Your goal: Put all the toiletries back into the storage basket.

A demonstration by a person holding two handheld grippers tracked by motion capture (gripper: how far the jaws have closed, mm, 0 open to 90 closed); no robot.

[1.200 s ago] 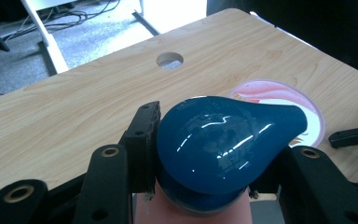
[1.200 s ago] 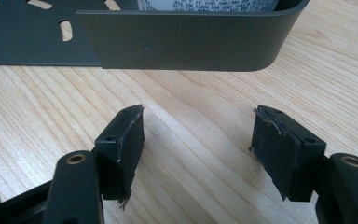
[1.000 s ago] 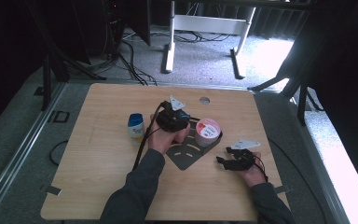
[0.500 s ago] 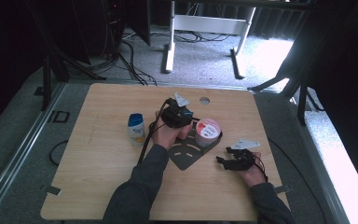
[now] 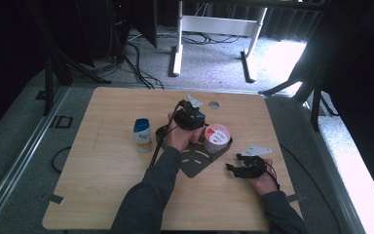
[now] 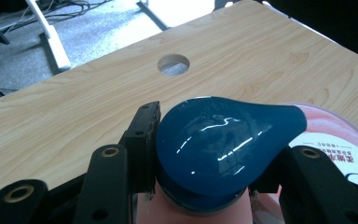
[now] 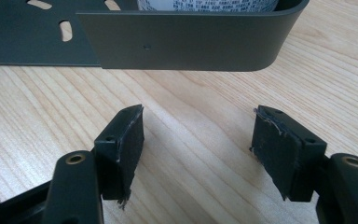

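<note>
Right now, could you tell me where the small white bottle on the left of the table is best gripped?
Around the middle of the small white bottle, from the side with level jaws: it stands upright and alone on the table, body narrow, flanks clear.

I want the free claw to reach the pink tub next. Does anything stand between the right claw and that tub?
Yes. The dark metal tray's upright wall stands between the open right claw and the tub, which sits inside the tray behind it.

A small white bottle with a blue cap [image 5: 142, 135] is seen standing upright on the left of the wooden table [image 5: 102, 195]. A round hole [image 5: 214, 105] is noted near the table's far edge.
</note>
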